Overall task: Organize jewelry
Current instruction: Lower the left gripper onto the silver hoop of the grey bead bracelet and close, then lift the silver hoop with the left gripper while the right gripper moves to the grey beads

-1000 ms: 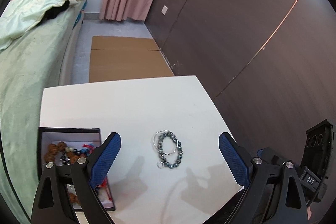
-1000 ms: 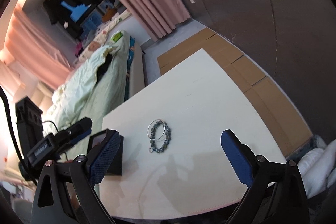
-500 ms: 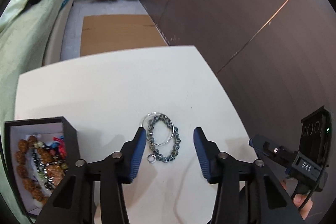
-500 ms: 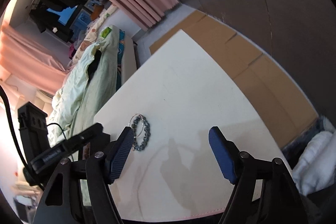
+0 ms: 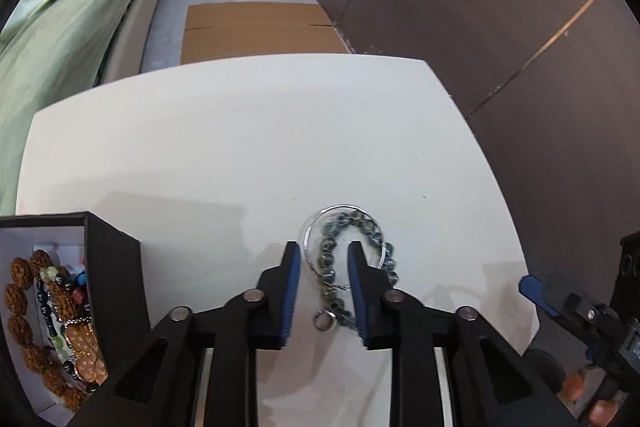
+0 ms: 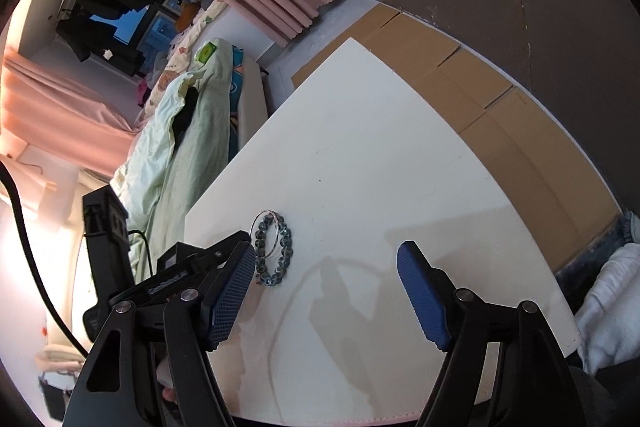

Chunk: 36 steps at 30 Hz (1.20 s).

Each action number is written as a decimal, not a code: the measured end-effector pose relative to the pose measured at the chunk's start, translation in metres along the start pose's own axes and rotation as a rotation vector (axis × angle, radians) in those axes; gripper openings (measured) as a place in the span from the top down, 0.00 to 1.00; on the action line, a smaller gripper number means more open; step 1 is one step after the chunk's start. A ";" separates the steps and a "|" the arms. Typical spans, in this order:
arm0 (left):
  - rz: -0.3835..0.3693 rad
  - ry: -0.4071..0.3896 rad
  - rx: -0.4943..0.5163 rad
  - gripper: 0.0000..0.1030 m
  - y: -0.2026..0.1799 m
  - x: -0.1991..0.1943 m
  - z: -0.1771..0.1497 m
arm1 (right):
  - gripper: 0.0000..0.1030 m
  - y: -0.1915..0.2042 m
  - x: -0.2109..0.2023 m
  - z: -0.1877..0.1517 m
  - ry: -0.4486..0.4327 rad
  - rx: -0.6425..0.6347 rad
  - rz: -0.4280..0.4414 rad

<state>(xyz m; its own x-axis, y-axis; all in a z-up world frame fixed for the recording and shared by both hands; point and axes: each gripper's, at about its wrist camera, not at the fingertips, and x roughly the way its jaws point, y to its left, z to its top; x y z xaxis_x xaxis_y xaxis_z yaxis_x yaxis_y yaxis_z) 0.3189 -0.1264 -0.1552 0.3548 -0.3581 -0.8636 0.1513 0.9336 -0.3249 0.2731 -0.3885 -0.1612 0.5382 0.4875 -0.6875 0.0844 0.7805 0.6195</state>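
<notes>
A grey-blue beaded bracelet (image 5: pixel 334 259) lies on the white table (image 5: pixel 240 147) with a thin silver ring bangle (image 5: pixel 310 233) over it. My left gripper (image 5: pixel 323 251) is low over them, its blue pads (image 5: pixel 292 267) narrowed on either side of the beads with a gap still showing. An open black jewelry box (image 5: pixel 116 267) with brown and coloured beads inside stands to the left. In the right wrist view the bracelet (image 6: pixel 276 255) lies beside the left gripper's body. My right gripper (image 6: pixel 326 259) hangs open and empty above the table.
A bed with green bedding (image 5: pixel 60 27) runs along the table's left side. Flat cardboard (image 5: pixel 256 31) lies on the floor beyond the table. A dark wall (image 5: pixel 500 27) stands to the right. White cloth (image 6: pixel 612 303) lies near the table's right corner.
My left gripper has come down and forward over the bracelet and its jaws have narrowed from wide open to a small gap. My right gripper has narrowed somewhat and tilted.
</notes>
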 end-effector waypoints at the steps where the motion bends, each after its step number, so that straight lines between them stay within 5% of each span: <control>1: 0.015 -0.005 -0.005 0.80 0.001 0.001 0.000 | 0.27 -0.001 0.000 0.000 0.001 0.002 0.002; 15: 0.090 -0.018 -0.007 0.98 0.001 0.011 0.002 | 0.27 0.000 0.002 -0.001 0.008 -0.004 -0.011; 36: -0.097 -0.147 -0.022 0.99 0.003 -0.058 0.005 | 0.27 0.023 0.010 -0.007 0.018 -0.047 -0.054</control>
<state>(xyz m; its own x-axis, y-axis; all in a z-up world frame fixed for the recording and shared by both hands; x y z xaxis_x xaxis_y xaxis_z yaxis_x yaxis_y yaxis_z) 0.3039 -0.1033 -0.1043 0.4707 -0.4436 -0.7626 0.1715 0.8939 -0.4142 0.2741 -0.3633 -0.1568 0.5191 0.4507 -0.7262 0.0730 0.8232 0.5631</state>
